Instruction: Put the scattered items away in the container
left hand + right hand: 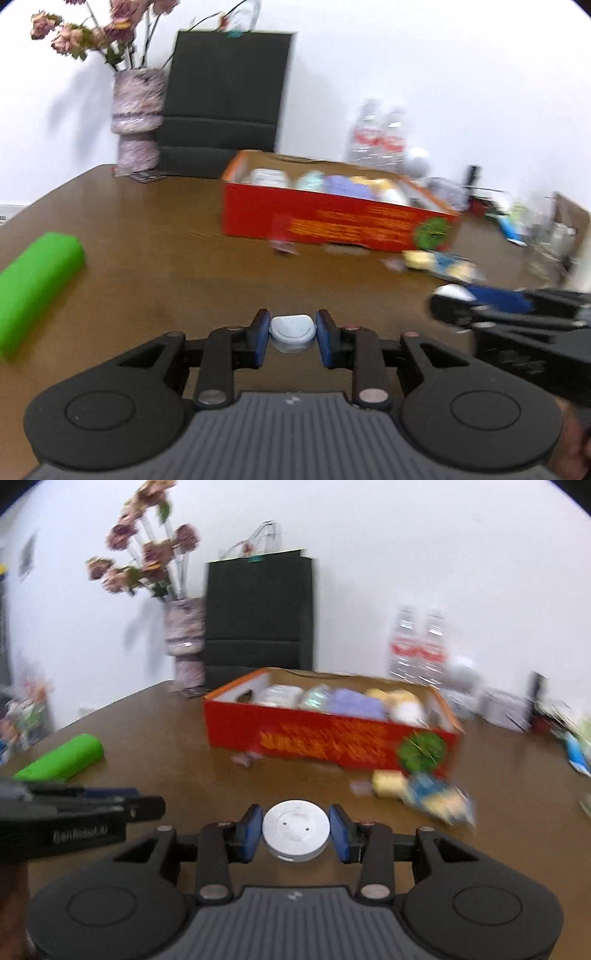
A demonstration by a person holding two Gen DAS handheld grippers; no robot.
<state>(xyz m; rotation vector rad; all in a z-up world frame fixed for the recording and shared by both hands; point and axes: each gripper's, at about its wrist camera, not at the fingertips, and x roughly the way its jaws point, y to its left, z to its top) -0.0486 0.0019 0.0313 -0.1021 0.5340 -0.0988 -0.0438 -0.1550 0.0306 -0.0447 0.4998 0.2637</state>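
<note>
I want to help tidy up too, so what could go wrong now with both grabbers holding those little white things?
1. The right gripper pinches the round white disc only at its smooth edges, so it might slip out.
2. The red box already looks full, so new things may not settle in.
3. The left gripper, holding a small white case, is close beside the right one; they could bump at the box.

red cardboard box (325, 738): open-topped, on brown table toward its far edge, already holds several packets
small white case (292, 329): rounded, pinched between blue pads
white round disc (295, 829): flat, pinched between blue pads
yellow-blue snack packets (424, 794): loose on table, just beside box's front right corner
small pink wrapper (244, 757): touching box's front
</note>
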